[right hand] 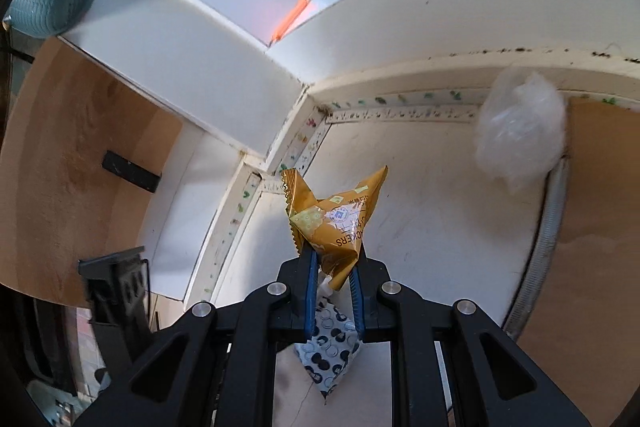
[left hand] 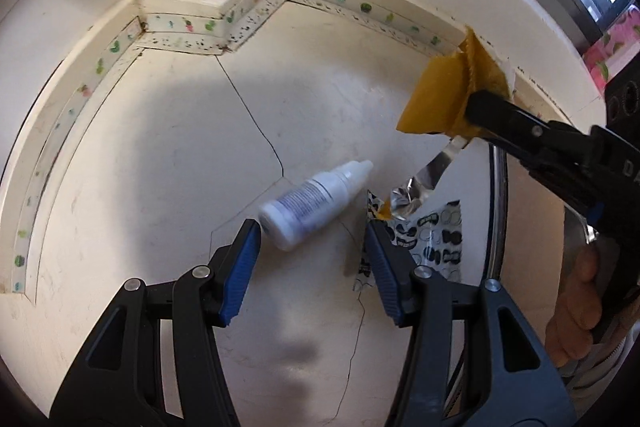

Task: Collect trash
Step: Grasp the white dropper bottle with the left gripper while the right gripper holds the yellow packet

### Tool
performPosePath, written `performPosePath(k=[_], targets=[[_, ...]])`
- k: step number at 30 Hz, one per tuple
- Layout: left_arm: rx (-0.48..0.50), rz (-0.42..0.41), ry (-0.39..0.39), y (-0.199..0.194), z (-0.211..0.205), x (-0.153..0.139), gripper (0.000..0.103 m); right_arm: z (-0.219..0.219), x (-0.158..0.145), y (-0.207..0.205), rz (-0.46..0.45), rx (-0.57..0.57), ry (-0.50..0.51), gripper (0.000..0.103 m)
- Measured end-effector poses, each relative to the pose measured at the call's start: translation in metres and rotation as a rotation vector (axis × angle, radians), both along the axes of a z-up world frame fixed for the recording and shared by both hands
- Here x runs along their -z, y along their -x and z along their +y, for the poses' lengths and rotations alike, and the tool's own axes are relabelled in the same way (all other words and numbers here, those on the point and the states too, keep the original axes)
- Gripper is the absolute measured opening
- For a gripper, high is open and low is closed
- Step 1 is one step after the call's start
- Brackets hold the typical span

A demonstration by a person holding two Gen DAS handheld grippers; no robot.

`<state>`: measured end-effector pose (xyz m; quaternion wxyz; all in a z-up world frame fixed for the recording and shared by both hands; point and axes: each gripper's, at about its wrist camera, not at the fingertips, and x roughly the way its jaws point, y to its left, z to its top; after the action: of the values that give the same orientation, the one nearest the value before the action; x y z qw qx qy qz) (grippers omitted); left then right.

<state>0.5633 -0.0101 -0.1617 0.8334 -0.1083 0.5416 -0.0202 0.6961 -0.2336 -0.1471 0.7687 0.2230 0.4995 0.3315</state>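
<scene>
Left gripper (left hand: 312,259) fingers wide, bottle (left hand: 310,205) lying just ahead between tips: straddle its middle, close square. Right gripper (right hand: 333,267) pinching wrapper (right hand: 336,223); keep clamp firm.

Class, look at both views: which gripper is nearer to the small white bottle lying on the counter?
Left. The left gripper hangs open just over the white bottle, one fingertip beside its base. The right gripper is off to the side, shut on a yellow wrapper.
</scene>
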Motion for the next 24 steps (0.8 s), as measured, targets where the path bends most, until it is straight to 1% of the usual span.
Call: performPosePath(k=[6, 8, 11, 12, 13, 16, 17, 18, 20, 24], targets=[[0.036, 0.007, -0.064, -0.01, -0.003, 0.0, 0.051, -0.007, 0.003, 0.002, 0.004, -0.002, 0.004, 0.014], [0.051, 0.003, -0.113, -0.012, -0.003, -0.002, 0.051, -0.007, 0.005, 0.002, 0.014, 0.001, -0.004, 0.014], [0.072, -0.016, -0.219, -0.018, -0.003, -0.008, 0.051, -0.008, 0.005, 0.001, 0.015, 0.004, -0.016, 0.014], [0.088, -0.025, -0.267, -0.021, -0.004, -0.012, 0.051, -0.008, 0.006, 0.001, 0.014, 0.005, -0.017, 0.014], [0.102, -0.03, -0.292, -0.022, -0.005, -0.015, 0.051, -0.009, 0.006, 0.001, 0.016, 0.004, -0.019, 0.014], [0.177, -0.052, -0.389, -0.032, -0.014, -0.024, 0.051, -0.01, 0.008, 0.001, 0.023, 0.007, -0.028, 0.014], [0.221, -0.056, -0.423, -0.039, -0.02, -0.026, 0.051, -0.01, 0.009, 0.0, 0.024, 0.009, -0.032, 0.014], [0.263, -0.053, -0.439, -0.044, -0.025, -0.026, 0.051, -0.011, 0.009, 0.0, 0.023, 0.011, -0.034, 0.014], [0.343, -0.029, -0.462, -0.053, -0.034, -0.023, 0.051, -0.014, 0.01, 0.0, 0.022, 0.013, -0.042, 0.014], [0.419, 0.037, -0.463, -0.071, -0.04, -0.011, 0.051, -0.021, 0.012, -0.003, 0.029, 0.023, -0.057, 0.014]])
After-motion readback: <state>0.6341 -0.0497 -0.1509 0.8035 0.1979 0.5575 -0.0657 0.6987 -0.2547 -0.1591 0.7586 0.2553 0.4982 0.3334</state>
